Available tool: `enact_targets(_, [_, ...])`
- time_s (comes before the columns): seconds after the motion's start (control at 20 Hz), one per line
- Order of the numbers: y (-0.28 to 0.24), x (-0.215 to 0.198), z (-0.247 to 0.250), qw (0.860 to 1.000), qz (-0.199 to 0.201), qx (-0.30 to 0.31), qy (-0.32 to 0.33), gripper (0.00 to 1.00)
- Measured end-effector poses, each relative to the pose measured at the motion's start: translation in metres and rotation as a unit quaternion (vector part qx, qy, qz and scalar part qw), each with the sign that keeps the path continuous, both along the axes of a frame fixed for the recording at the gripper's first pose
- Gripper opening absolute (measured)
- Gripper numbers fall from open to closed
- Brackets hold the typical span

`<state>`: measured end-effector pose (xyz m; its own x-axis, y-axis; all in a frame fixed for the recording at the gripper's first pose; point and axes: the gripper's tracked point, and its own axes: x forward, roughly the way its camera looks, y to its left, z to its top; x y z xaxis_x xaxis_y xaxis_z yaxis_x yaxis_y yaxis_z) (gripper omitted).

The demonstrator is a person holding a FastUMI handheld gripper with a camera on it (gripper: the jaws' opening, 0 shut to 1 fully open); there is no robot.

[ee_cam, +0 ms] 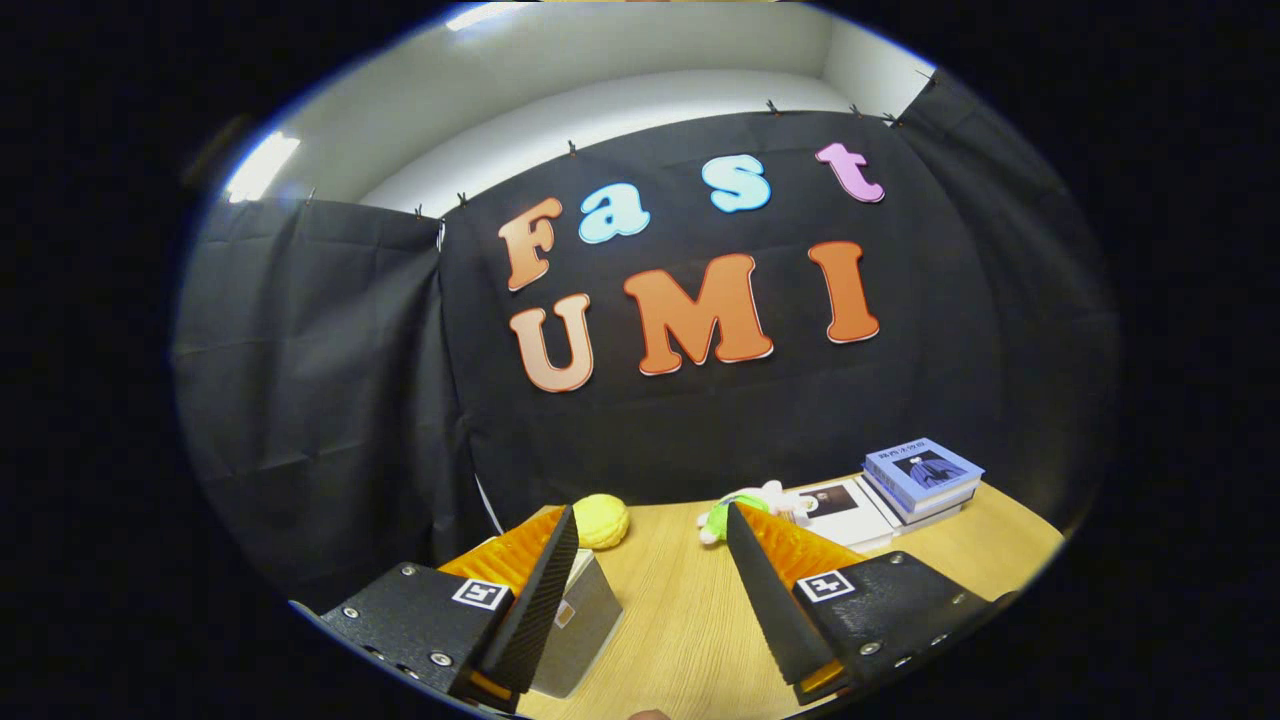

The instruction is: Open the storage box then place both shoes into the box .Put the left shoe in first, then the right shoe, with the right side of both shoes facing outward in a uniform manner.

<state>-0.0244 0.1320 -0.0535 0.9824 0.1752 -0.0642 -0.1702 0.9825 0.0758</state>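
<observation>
tongs (pixel 652 545): spread wide, nothing between them but bare wood, held up and looking across the worktop, so I'd guess they're only lining up

storage box (pixel 585 620): probably that grey boxy thing touching the left finger's inner side, flat matte walls, can't tell if it's open

shoes: haven't spotted them from here

worktop (pixel 690 620): pale wood grain

clutter: round yellow bun-looking thing (pixel 601 520) just beyond the left finger, plush toy (pixel 745 505) and 1 stack of books (pixel 918 478) beyond the right finger, out of the way

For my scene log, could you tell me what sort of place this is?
Probably a recording booth: black cloth wall, wooden table holding books and a yellow toy. The tongs are open.
</observation>
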Motion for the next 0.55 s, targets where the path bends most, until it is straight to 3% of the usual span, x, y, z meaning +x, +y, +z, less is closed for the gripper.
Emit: enact_targets(0.55, [-0.072, -0.040, 0.064, 0.983, -0.047, -0.063, -0.169, 0.95])
